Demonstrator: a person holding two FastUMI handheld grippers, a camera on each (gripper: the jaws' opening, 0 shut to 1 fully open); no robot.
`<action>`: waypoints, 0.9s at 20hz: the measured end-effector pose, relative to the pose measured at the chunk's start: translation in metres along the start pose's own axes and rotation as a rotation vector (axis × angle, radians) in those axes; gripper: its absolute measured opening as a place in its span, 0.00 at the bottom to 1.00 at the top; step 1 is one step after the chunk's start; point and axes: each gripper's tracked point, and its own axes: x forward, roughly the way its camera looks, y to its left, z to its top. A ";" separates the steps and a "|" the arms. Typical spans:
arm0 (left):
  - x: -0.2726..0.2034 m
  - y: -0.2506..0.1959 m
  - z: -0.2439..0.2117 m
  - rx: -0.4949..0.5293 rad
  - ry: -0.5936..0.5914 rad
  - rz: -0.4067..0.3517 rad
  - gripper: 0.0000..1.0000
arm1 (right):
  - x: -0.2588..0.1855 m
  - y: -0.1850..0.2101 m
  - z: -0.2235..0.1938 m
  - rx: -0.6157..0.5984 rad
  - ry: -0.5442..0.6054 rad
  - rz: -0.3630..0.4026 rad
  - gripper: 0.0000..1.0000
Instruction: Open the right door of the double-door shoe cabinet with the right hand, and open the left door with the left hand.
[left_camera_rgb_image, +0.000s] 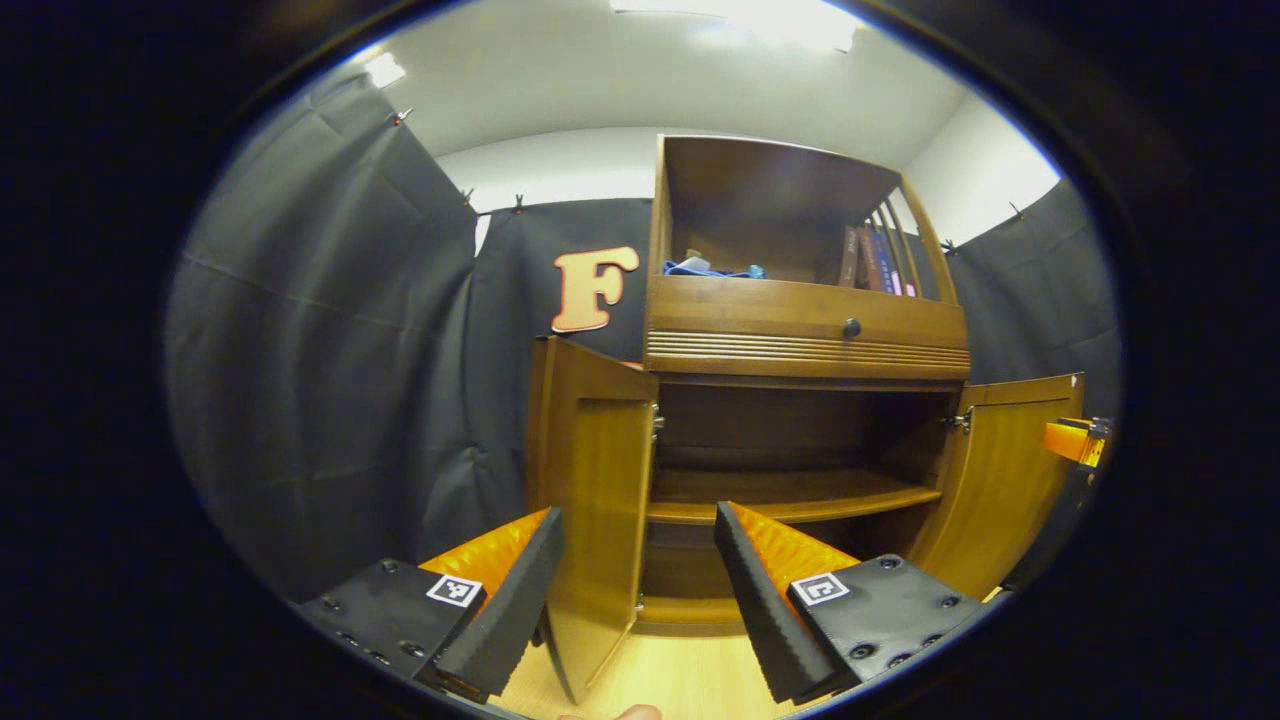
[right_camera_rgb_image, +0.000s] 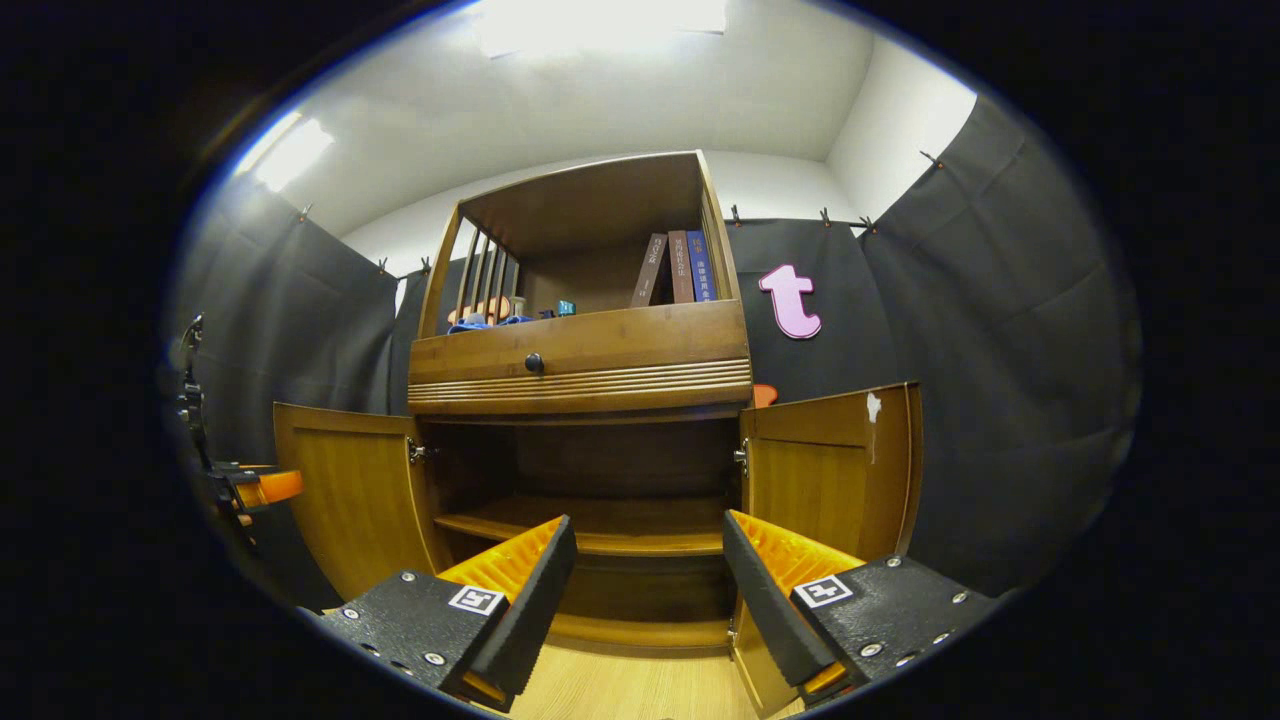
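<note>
Both doors (left_camera_rgb_image: 590, 480) (right_camera_rgb_image: 830, 470) of the shoe cabinet (right_camera_rgb_image: 580, 360) stand swung wide, so each hand-held gripper (left_camera_rgb_image: 640, 590) (right_camera_rgb_image: 650, 600) hangs with fingers apart, gripping nothing.

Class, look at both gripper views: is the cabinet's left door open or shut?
Open. The left door is swung outward on its hinges, showing the bare shelf inside; the right gripper view shows it swung wide too.

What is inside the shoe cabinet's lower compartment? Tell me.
Behind the open doors, the lower compartment holds one bare wooden shelf. No shoes visible; the gripper fingers cover part of the bottom.
</note>
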 end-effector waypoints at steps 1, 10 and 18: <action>0.002 -0.010 0.004 0.007 -0.009 -0.015 0.92 | 0.000 0.001 0.001 0.000 0.002 0.006 0.90; 0.024 -0.054 -0.007 -0.015 0.025 -0.103 0.94 | 0.004 -0.018 -0.011 -0.015 0.017 -0.017 0.90; 0.022 -0.069 -0.004 -0.003 -0.005 -0.129 0.94 | 0.008 -0.012 -0.023 -0.027 0.033 0.005 0.90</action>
